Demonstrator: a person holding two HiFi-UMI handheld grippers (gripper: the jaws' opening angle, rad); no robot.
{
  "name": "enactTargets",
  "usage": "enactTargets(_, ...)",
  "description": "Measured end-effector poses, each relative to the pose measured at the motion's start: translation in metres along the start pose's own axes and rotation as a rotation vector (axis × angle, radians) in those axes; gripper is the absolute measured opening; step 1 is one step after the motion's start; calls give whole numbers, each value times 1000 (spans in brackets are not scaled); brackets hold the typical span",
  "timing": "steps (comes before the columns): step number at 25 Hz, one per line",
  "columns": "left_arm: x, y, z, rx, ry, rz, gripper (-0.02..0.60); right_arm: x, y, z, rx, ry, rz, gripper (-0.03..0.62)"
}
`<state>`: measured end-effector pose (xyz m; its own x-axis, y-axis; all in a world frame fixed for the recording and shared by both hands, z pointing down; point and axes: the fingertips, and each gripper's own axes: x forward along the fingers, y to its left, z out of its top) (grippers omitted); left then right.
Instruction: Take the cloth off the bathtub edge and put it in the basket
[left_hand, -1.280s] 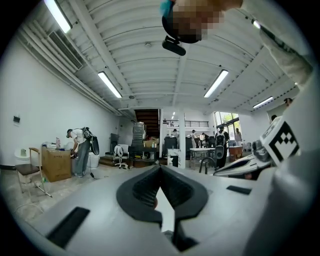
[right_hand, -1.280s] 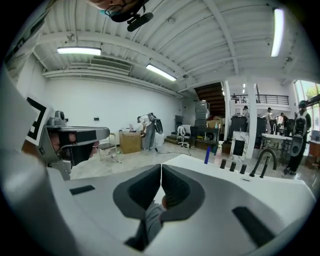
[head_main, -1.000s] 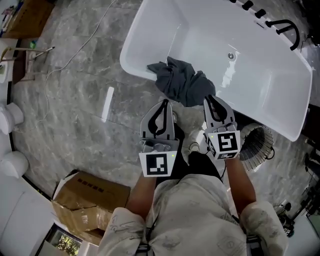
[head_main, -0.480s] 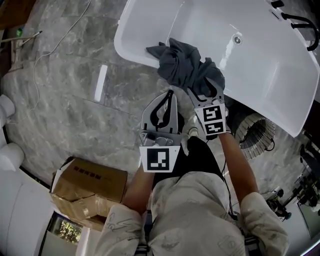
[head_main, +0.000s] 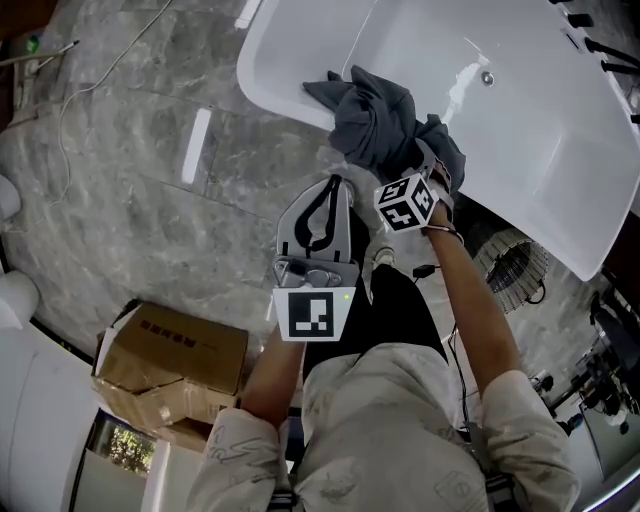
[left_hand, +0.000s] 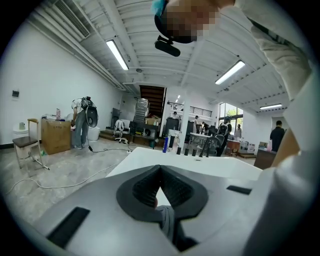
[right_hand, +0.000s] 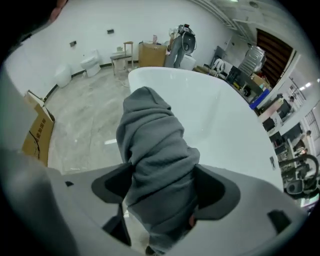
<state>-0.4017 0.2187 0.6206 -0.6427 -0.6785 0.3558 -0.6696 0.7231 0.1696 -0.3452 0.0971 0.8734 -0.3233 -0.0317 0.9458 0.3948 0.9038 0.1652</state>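
A dark grey cloth (head_main: 385, 115) lies bunched over the near rim of the white bathtub (head_main: 270, 90). My right gripper (head_main: 425, 165) points steeply down into it, its marker cube hiding the jaws in the head view. In the right gripper view the cloth (right_hand: 155, 165) fills the gap of the right gripper (right_hand: 162, 187). Its jaws have just been opening and stand wide, not clamped. My left gripper (head_main: 335, 185) hangs just short of the rim, left of the cloth. In its own view the left gripper (left_hand: 159, 170) is shut, tips together. A wire basket (head_main: 512, 268) stands on the floor under the tub's right side.
A torn cardboard box (head_main: 175, 365) sits on the marble floor at the lower left. A thin cable (head_main: 100, 90) trails across the floor at the upper left, beside a white strip (head_main: 196, 145). Black taps (head_main: 600, 45) stand on the tub's far edge.
My right gripper tipped from nearly level to steeply down and dropped onto the cloth, its jaws spreading wide around the bunched fabric. The left gripper sank a little and stayed shut.
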Motion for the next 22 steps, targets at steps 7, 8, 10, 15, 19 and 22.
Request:
enactTargets(7,1,14,-3,-6,0,4,-5,13,-6,2,-51,65,-36,341)
enactTargets(8,1,14,-3,-13,0,5,-5,13,-6,1,-66,70,-38,327)
enactTargets(10,1,13,-2,-14,-5,2,-5,11,-6,0,-90,63,-26,294)
enactTargets(15,-2,5,3,-4,11,-14,-5,-4,-5,1,-127,21,74,235)
enactTargets(19,-5,-5,13,1,2,-27,-5,-30,-4,3,-66,-68,53,77)
enactTargets(22,-6,-9,22,-9,-7,-40,-5,-38,-4,-6,116,-69,57,67)
